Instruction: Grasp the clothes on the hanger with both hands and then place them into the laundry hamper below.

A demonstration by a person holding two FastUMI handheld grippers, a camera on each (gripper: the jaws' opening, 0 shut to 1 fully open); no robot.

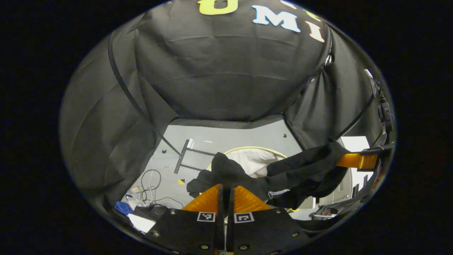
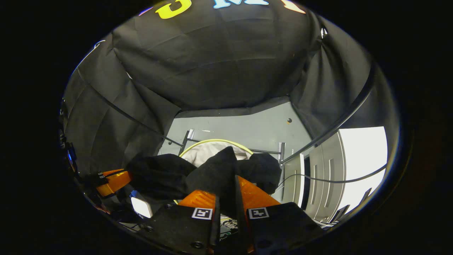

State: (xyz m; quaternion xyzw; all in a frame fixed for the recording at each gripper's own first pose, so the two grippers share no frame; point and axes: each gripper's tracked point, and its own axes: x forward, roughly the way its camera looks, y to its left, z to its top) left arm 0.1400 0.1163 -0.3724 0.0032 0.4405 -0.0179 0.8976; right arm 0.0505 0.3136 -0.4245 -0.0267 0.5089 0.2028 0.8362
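Your left gripper's [image 1: 225,189] orange fingers were squeezed together on one end of the black clothes [image 1: 300,173]. Your right gripper [image 2: 226,193] pinched the other end, cloth bunched between its fingers, though the dark folds made that hard to see. The clothes hung stretched between both grippers, above the laundry hamper [image 1: 253,157] with its yellow rim and white inside, down on the grey floor [image 1: 244,136].

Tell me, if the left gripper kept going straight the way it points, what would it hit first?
Probably the hamper. The left gripper, shut on the black garment, points down toward its yellow-rimmed white opening just beyond the cloth. Depth is hard to judge in this view.
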